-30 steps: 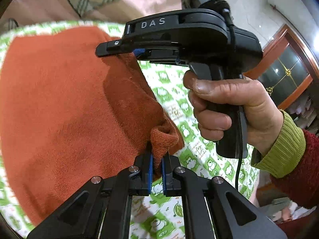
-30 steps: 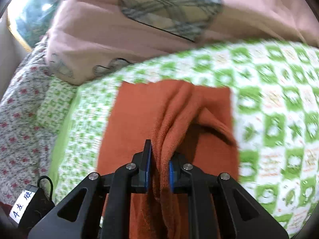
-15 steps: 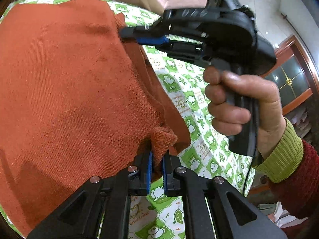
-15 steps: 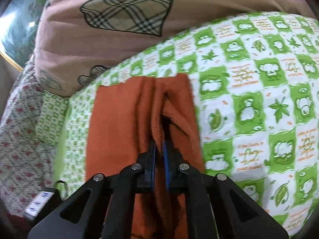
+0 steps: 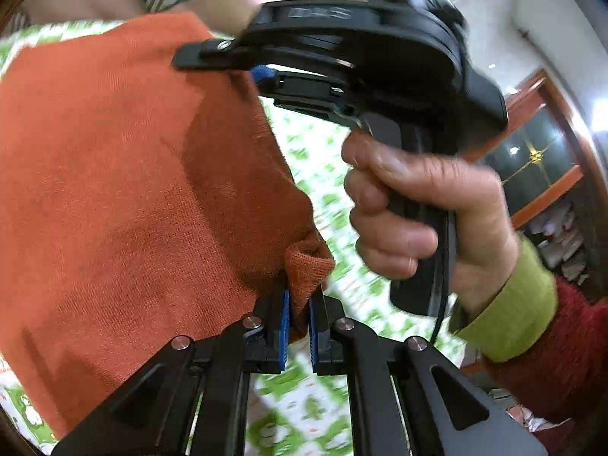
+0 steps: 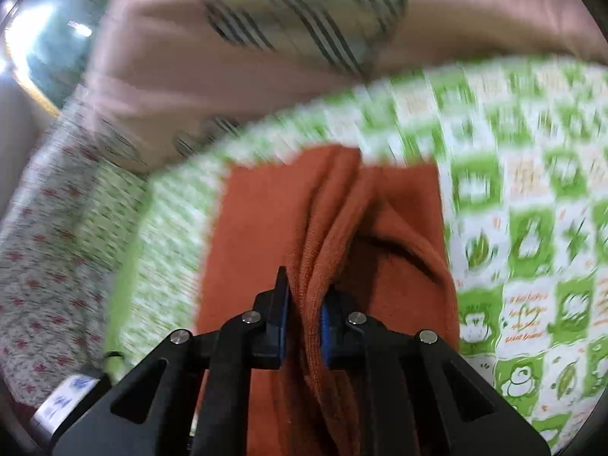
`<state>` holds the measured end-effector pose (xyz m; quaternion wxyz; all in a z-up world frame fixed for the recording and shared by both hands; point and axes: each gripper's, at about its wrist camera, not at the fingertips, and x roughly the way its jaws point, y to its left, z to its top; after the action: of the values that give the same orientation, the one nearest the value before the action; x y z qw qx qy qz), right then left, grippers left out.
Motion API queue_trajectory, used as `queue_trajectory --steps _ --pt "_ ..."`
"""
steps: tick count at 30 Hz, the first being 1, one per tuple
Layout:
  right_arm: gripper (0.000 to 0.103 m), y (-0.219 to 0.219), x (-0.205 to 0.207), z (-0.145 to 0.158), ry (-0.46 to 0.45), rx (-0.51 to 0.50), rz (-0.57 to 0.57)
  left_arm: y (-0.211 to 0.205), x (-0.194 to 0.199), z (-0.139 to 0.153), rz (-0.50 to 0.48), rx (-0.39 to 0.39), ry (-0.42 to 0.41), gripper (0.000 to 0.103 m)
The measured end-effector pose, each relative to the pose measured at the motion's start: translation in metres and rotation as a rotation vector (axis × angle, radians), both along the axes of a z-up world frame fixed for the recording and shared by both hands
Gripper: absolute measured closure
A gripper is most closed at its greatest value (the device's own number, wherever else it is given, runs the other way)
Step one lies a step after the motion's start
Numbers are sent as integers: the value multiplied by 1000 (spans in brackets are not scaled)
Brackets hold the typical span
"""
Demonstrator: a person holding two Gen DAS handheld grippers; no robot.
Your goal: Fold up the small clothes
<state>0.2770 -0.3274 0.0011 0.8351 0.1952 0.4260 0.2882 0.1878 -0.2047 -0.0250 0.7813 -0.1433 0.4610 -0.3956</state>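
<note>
An orange knit garment (image 5: pixel 125 174) lies on a green-and-white patterned sheet (image 5: pixel 311 159). My left gripper (image 5: pixel 298 315) is shut on a bunched corner of its near right edge. My right gripper (image 5: pixel 243 64) shows above it in the left wrist view, held by a hand, shut on the garment's far edge. In the right wrist view my right gripper (image 6: pixel 304 315) pinches a raised fold of the garment (image 6: pixel 323 228), which drapes away over the sheet (image 6: pixel 524 228). Both views are motion-blurred.
A pink quilt (image 6: pixel 235 76) with plaid heart patches lies beyond the garment. A floral cloth (image 6: pixel 45 266) covers the left side. A wooden glass-door cabinet (image 5: pixel 539 159) stands at the right. A labelled black device (image 6: pixel 72 399) sits at lower left.
Both grippers keep their hold on the garment. The right gripper has lifted and pulled its fold back toward me, so more cloth is raised; the left view has shifted slightly.
</note>
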Motion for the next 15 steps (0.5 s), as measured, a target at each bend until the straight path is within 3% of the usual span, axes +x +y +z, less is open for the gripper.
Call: queue_trajectory --steps 3,7,11,15 --pt "89 -13 -9 6 -40 -32 -36 -12 3 -6 -22 17 18 95" --pt "89 -25 5 -42 90 -133 -81 -18 5 -33 -34 87 87 88" --pt "88 -29 8 -57 103 -117 -101 7 0 -24 4 74 84 73" --pt "84 -32 5 -57 113 -100 -118 50 3 -10 117 50 83 62"
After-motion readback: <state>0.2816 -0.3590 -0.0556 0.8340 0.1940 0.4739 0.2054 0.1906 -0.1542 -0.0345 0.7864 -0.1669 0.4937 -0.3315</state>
